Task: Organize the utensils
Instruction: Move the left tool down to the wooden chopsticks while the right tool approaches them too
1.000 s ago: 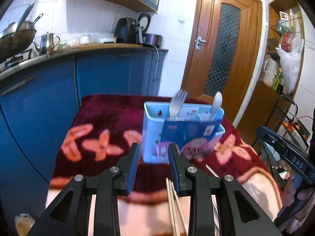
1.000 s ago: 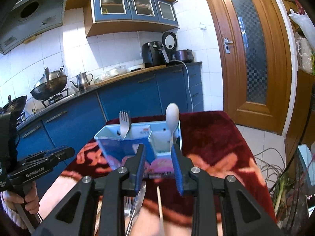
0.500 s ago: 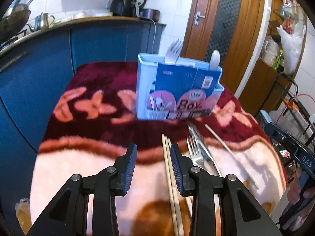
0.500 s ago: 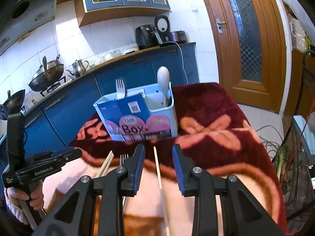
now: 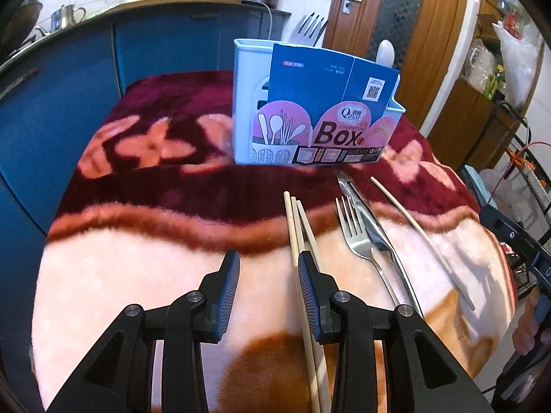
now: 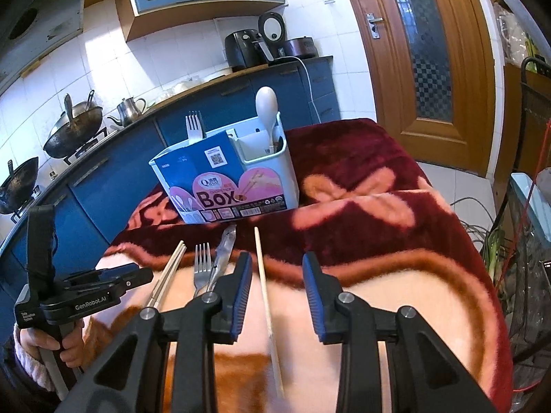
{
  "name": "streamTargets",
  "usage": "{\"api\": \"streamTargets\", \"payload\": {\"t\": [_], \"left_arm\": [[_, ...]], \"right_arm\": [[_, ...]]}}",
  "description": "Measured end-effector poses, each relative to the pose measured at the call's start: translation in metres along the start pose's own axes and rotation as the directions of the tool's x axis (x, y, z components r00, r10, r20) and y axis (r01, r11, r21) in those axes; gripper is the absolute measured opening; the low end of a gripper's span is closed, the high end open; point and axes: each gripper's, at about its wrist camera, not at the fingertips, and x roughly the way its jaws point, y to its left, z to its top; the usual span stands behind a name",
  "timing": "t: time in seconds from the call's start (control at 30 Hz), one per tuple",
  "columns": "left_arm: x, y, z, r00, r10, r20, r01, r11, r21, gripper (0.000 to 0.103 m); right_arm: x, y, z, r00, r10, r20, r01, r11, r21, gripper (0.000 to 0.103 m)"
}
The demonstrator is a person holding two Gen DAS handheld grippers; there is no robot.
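Low in the left wrist view, the left gripper (image 5: 267,277) hangs over the pale part of a floral blanket (image 5: 137,275), jaws parted with only blanket between the blue pads. A bundle of wooden chopsticks (image 5: 298,227) runs up the centre and passes just under the right-hand finger, not inside the gap. Right of it lie a fork (image 5: 358,230) and a metal knife-like utensil (image 5: 375,227) side by side, touching, and further right a single chopstick (image 5: 420,237) lies slanted, apart from them. At upper centre stands the white utensil box (image 5: 310,110) with its blue-and-pink "Box" card; a fork head (image 5: 310,27) and a white spoon (image 5: 385,51) stick up from it. The black edge of the other tool shows at the right border.

Across the right wrist view, the right gripper (image 6: 277,292) is released too, jaws apart and gripping nothing; the single chopstick (image 6: 265,292) lies on the blanket (image 6: 396,296) between the fingers, nearer the left pad. Left of it lie the metal utensil (image 6: 224,254), fork (image 6: 202,265) and chopstick bundle (image 6: 170,275). The utensil box (image 6: 234,179) stands at centre, the white spoon (image 6: 267,106) upright in its right compartment, the fork head (image 6: 194,125) behind the card. At lower left a hand (image 6: 65,344) holds the left gripper (image 6: 117,280).
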Motion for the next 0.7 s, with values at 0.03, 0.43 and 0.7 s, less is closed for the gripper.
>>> {"api": "streamTargets", "payload": {"t": [0.03,0.43,0.7], "left_arm": [[0.001,0.000,0.000,1.000,-0.003,-0.004,0.003,1.000,0.001,0.036],[0.010,-0.001,0.000,1.000,0.000,-0.031,0.000,1.000,0.010,0.036],[0.016,-0.003,0.008,0.998,-0.012,-0.056,0.014,1.000,0.025,0.036]], "right_arm": [[0.001,-0.001,-0.001,1.000,0.000,-0.002,0.000,1.000,0.003,0.033],[0.006,-0.003,-0.005,1.000,0.008,-0.024,-0.007,1.000,0.012,0.033],[0.008,-0.003,-0.007,0.999,0.009,-0.031,-0.008,1.000,0.015,0.033]]}}
